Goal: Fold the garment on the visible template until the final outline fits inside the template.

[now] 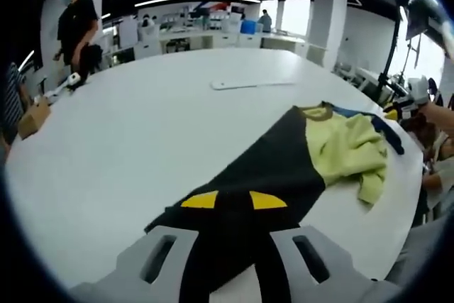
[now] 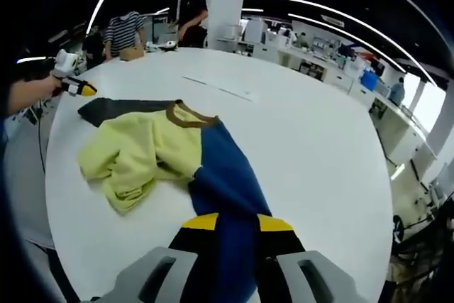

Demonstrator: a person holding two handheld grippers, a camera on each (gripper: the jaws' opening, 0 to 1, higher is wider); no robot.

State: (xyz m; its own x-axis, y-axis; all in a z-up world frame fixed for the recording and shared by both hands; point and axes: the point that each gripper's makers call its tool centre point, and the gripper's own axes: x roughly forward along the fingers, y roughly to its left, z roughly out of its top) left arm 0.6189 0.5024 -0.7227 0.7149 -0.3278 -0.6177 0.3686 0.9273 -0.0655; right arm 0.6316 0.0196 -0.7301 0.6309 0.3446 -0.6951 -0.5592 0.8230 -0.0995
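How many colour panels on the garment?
3: black panel at the left hand-held gripper, blue panel at the right hand-held gripper, yellow-green panel bunched between. Folds may hide more.

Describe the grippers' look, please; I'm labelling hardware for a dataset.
Both match. The left gripper and right gripper each have two pale grey jaws with an oblong slot, black toward the ends, and yellow wedge-shaped tips. Seen from afar, each has a whitish body. No cables or sleeves are discernible.
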